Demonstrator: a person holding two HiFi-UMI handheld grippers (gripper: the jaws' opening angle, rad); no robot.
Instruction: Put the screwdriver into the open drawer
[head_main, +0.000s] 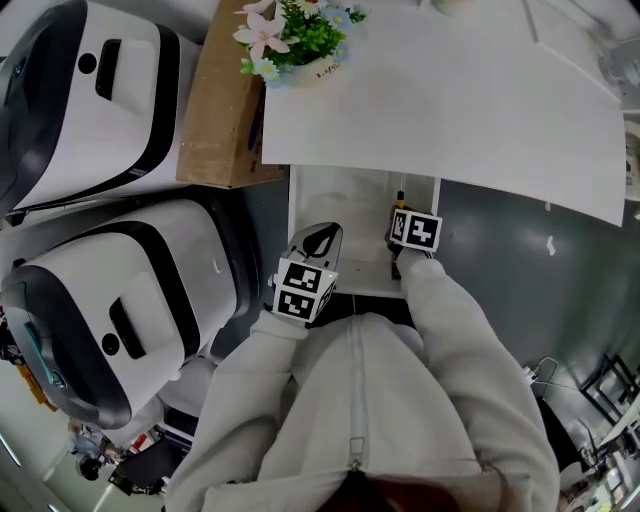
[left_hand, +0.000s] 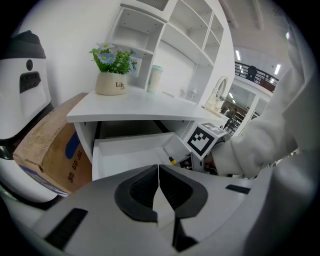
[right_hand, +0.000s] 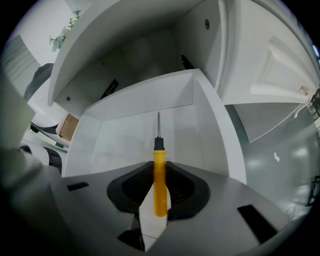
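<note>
Clamping screwdriver (right_hand: 159, 192) by yellow handle in my right gripper (right_hand: 160, 169), lower centre of frame; shaft points over open drawer (right_hand: 120, 140), mid-frame. My left gripper (left_hand: 158, 174): jaws together, nothing between, drawer beyond at centre.

Potted flowers (head_main: 290, 38) near cardboard box (head_main: 222, 100)

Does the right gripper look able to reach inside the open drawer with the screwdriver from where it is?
Probably yes. The right gripper, shut on the screwdriver, points down into the drawer, whose bare floor lies open ahead; nothing shows between them.
</note>
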